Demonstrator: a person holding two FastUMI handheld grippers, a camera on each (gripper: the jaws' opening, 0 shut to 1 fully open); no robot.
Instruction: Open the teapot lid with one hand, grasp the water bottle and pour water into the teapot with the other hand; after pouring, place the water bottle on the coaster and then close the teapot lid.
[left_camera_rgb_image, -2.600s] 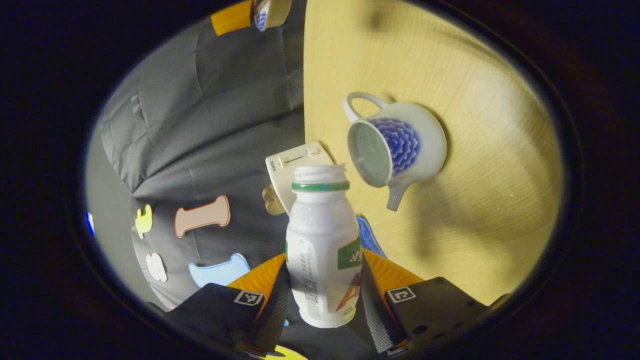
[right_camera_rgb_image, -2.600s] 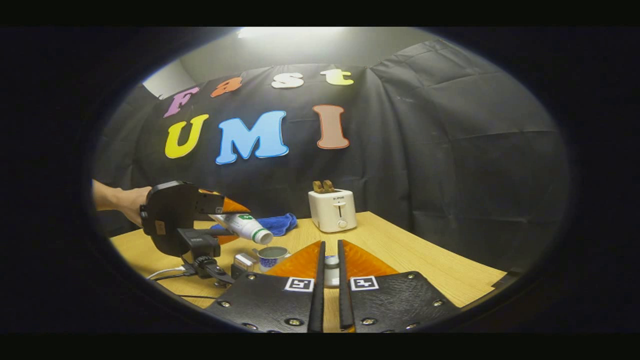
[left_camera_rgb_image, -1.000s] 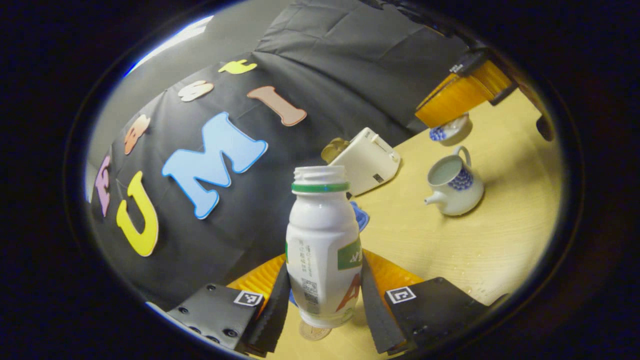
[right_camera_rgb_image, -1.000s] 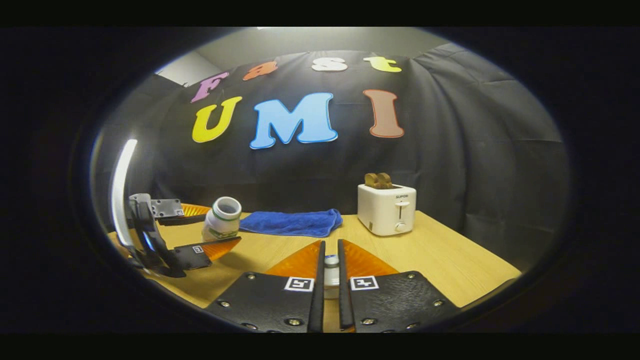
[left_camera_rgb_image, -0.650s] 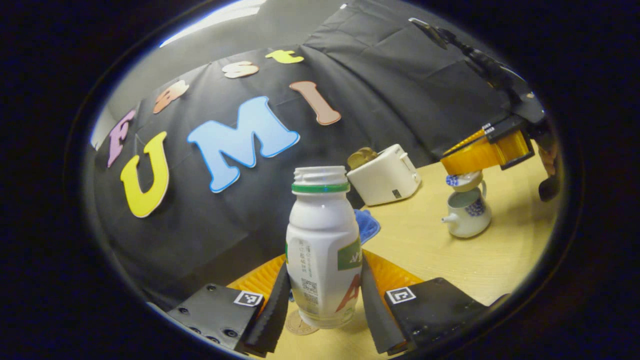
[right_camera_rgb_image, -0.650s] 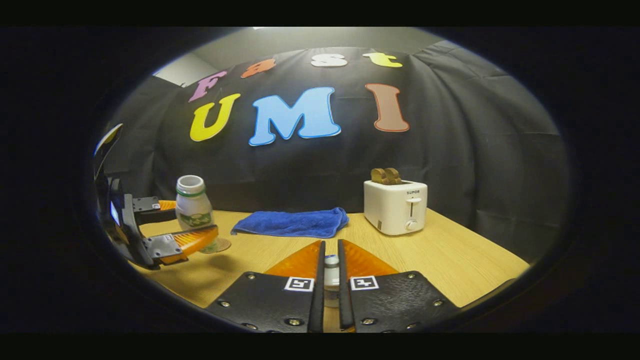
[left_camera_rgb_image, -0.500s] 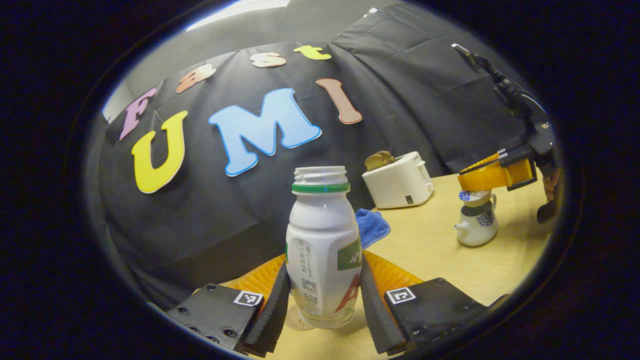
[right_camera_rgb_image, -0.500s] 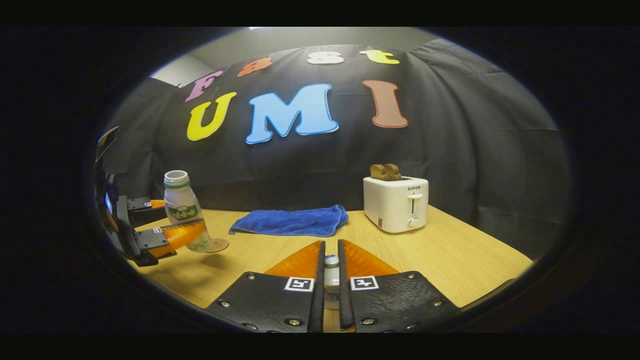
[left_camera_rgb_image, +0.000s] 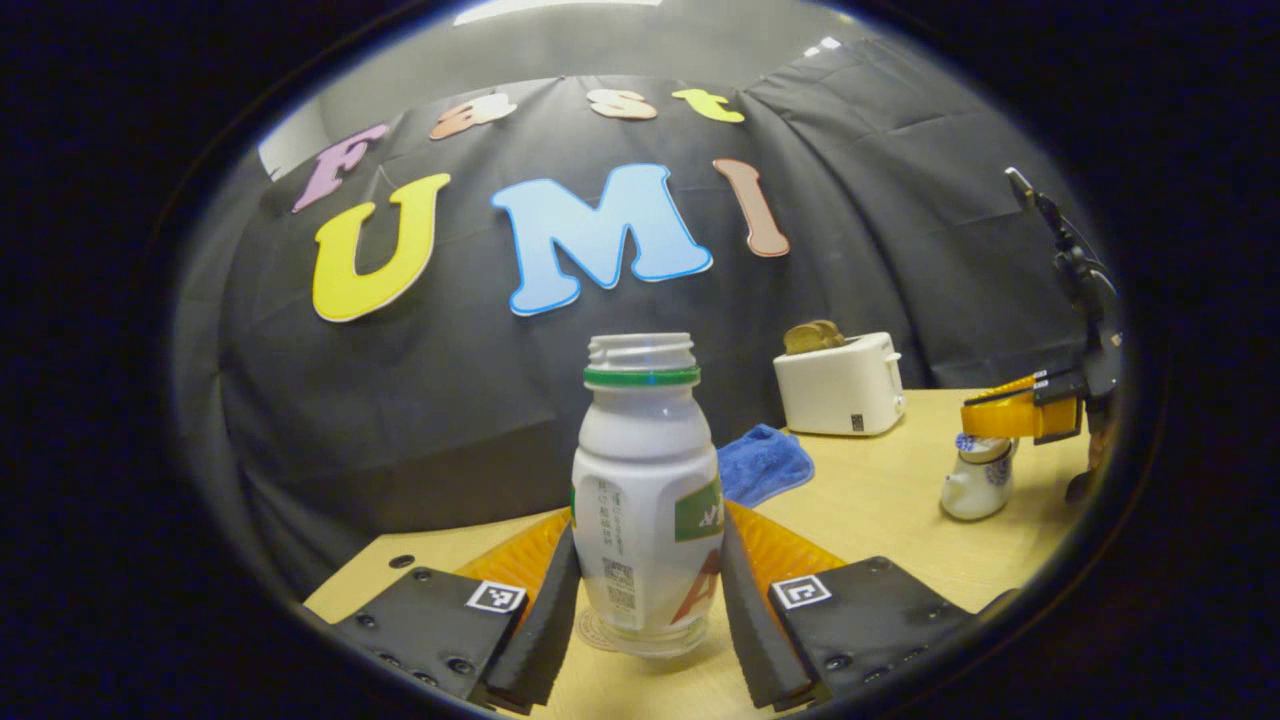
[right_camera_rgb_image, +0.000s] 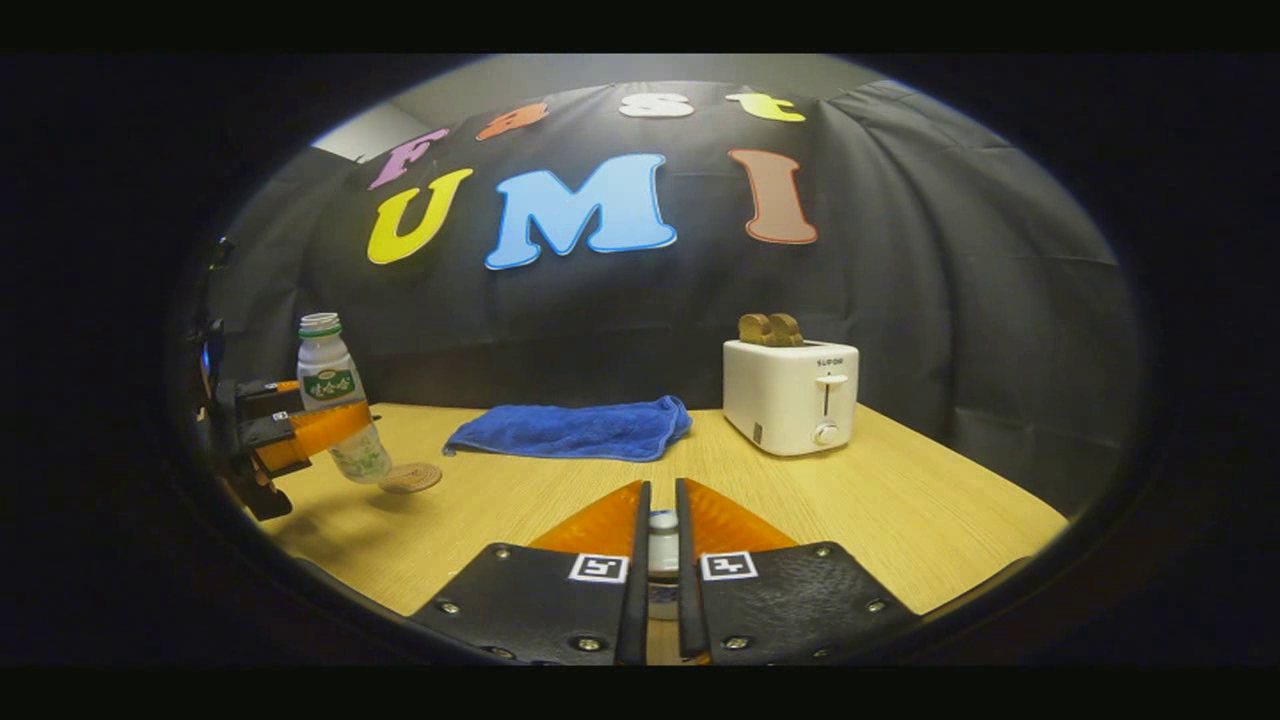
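Swung upright from its pour, the water bottle (left_camera_rgb_image: 645, 480), clamped by the left gripper (left_camera_rgb_image: 645, 600), should settle squarely onto the coaster (right_camera_rgb_image: 410, 477) (right gripper (right_camera_rgb_image: 660, 545) pinching the lid (right_camera_rgb_image: 661, 540)).

White bottle (left_camera_rgb_image: 645, 500), blue towel (right_camera_rgb_image: 570, 428), blue-flowered white teapot (left_camera_rgb_image: 978, 480).

- Water bottle (left_camera_rgb_image: 645, 495): smooth, semi-glossy white plastic with a printed paper-like label, clearer at its base.
- Tabletop (right_camera_rgb_image: 880, 510): pale wood grain, matt.
- Towel (right_camera_rgb_image: 575, 428): soft, fuzzy blue cloth.
- Toaster (right_camera_rgb_image: 790, 397): smooth white plastic, slight sheen.
- Teapot (left_camera_rgb_image: 978, 485): glazed, glossy ceramic, white with blue pattern.
- Coaster (right_camera_rgb_image: 410, 477): matt, brown, looks like wood or cork.
- Booth wall: creased matt black cloth.
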